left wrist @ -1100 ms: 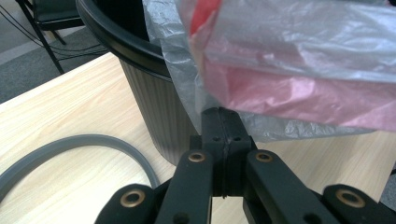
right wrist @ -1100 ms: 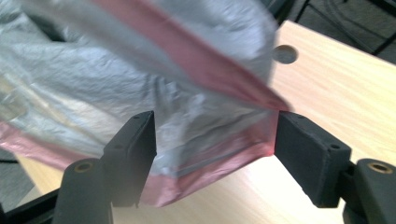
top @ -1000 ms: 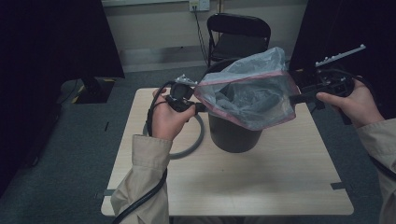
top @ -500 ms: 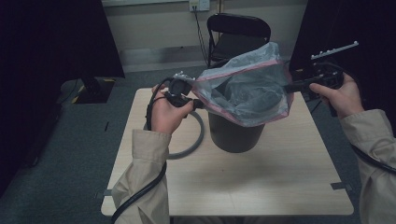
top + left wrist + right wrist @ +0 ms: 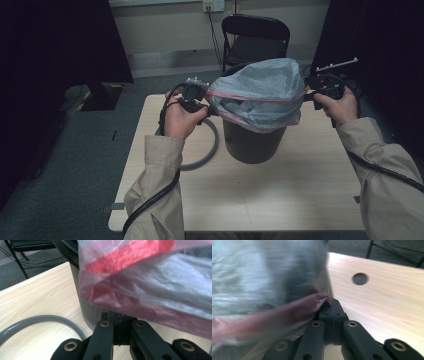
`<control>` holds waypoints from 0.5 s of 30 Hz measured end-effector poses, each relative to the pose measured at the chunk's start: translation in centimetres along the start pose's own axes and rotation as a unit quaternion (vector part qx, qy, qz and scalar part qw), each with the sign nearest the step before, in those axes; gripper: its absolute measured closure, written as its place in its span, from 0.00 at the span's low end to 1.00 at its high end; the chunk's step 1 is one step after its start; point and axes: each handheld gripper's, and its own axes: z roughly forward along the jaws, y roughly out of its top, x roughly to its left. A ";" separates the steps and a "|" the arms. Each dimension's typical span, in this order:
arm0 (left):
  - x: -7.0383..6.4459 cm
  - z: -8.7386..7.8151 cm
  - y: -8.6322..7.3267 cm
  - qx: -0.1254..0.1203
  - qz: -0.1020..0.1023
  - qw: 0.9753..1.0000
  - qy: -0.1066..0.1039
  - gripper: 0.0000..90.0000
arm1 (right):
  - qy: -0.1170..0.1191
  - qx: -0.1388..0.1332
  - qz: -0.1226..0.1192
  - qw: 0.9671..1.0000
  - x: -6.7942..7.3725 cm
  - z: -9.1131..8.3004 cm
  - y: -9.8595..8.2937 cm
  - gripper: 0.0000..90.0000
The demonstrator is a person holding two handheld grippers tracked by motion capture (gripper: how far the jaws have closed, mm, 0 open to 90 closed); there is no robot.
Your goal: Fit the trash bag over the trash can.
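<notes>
Both grippers, left [image 5: 212,111] and right [image 5: 306,97], pinched the bag [image 5: 260,92] hem; best lowered evenly over the bin [image 5: 252,145] rim.

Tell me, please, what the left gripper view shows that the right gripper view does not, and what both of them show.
The left gripper view alone shows the grey hose curving on the table, the ribbed wall of the dark bin, and black chair legs beyond the table edge. The right gripper view alone shows a round hole in the tabletop. Both show the light wooden table, and black tongs shut on the red-banded hem of the clear plastic bag: left tongs, right tongs.
</notes>
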 end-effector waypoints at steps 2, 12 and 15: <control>-0.1 0.1 -0.1 0.000 -0.001 1.000 0.000 1.00 | -0.004 0.009 -0.011 1.000 0.4 0.4 -0.3 1.00; -0.6 -0.4 -1.1 0.000 -0.002 1.000 0.016 1.00 | -0.005 0.046 -0.046 0.998 0.9 -1.1 -3.4 0.98; -0.8 -0.7 -1.0 0.000 0.005 1.000 0.028 1.00 | -0.025 0.027 -0.066 0.997 1.0 -2.7 -3.7 0.73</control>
